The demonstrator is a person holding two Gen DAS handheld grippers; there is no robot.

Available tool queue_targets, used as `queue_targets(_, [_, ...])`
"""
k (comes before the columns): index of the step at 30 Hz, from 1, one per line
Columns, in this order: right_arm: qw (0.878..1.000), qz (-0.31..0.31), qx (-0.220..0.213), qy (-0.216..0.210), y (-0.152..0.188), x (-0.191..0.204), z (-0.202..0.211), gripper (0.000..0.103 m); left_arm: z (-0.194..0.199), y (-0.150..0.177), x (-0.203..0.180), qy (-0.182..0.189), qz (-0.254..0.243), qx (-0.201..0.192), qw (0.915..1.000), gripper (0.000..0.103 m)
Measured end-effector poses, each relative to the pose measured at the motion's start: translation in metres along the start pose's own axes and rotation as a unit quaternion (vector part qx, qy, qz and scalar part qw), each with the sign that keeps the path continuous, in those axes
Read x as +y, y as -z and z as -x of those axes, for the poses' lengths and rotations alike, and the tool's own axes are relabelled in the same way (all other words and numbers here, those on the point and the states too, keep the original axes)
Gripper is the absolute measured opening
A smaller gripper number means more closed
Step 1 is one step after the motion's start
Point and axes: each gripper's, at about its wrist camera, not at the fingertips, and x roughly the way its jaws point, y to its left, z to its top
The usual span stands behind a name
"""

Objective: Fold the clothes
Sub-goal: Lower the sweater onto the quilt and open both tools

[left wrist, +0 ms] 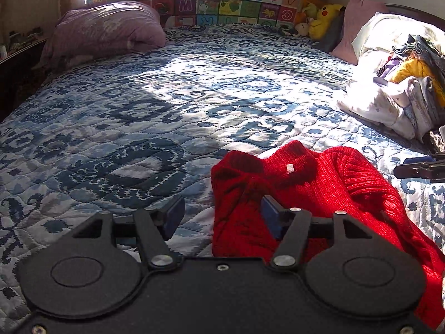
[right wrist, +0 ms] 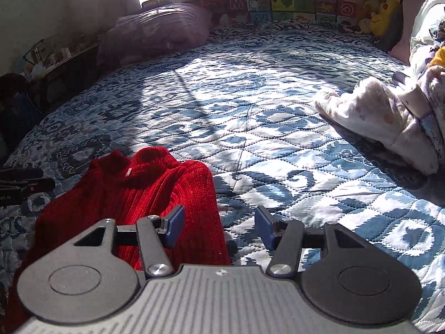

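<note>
Left wrist view: our left gripper (left wrist: 222,214) hangs wide open, holding nothing, over the near left edge of the red sweater (left wrist: 306,192) crumpled on the blue quilt (left wrist: 139,111). Right wrist view: our right gripper (right wrist: 219,226) gapes empty too, the sweater (right wrist: 144,192) under its left finger.

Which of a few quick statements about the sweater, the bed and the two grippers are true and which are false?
1. The red sweater lies on the blue patterned quilt. True.
2. The left gripper has its jaws shut on the sweater. False: the jaws stand open, holding nothing.
3. A yellow plush toy sits at the far corner of the bed. True.
4. The sweater is neatly folded into a square. False: it lies rumpled, collar toward the window.
5. The right gripper has open jaws. True.
</note>
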Motion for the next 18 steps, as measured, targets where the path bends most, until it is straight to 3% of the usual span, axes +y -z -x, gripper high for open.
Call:
queue_targets(5, [0.995, -0.104, 0.003, -0.015, 0.058, -0.027, 0.037, 0.057, 0.038, 0.039, -0.048, 0.061, -0.026, 0.008, 0.9977, 0.067])
queue_targets(11, [0.983, -0.182, 0.014, -0.02, 0.106, -0.041, 0.056, 0.058, 0.065, 0.086, -0.107, 0.121, -0.085, 0.024, 0.9887, 0.072])
queue_targets(18, [0.965, -0.259, 0.0, -0.041, 0.132, -0.056, 0.059, 0.06, 0.067, 0.113, -0.145, 0.105, -0.151, 0.021, 0.9826, 0.072])
